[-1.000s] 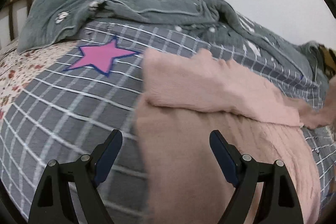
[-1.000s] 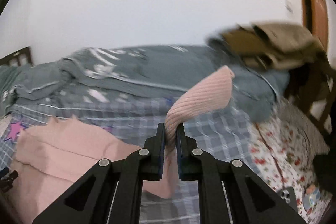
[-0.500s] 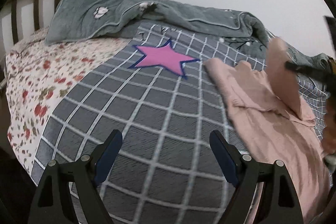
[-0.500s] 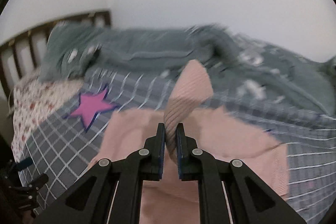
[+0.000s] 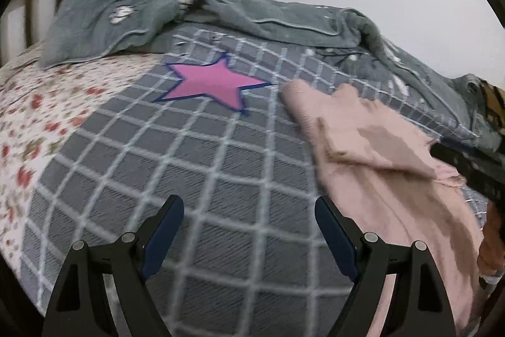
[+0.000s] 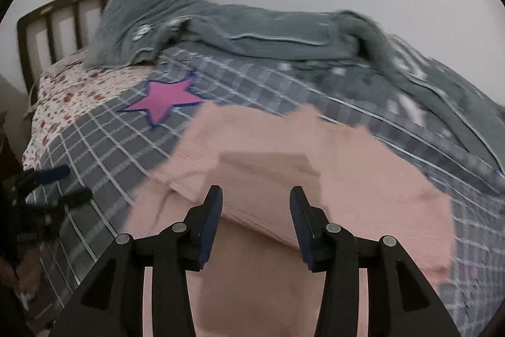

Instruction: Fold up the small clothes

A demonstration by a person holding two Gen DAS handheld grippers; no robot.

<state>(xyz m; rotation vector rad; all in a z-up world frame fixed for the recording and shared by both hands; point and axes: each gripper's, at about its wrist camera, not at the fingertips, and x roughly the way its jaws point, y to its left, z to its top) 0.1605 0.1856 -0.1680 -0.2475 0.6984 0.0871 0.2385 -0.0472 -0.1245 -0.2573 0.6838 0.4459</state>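
The right claw (image 6: 255, 198) hung released directly over the pink sweater (image 6: 363, 179) on the bed (image 5: 221, 179). The left claw (image 5: 249, 210), also released, had it at two o'clock, farther off.

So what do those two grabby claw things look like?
Both match. The left gripper and the right gripper are black plastic, each with two angled arms and round silver bolts at the joints. Their fingers carry flat dark blue pads on the inner faces. No cables, labels or sleeves show.
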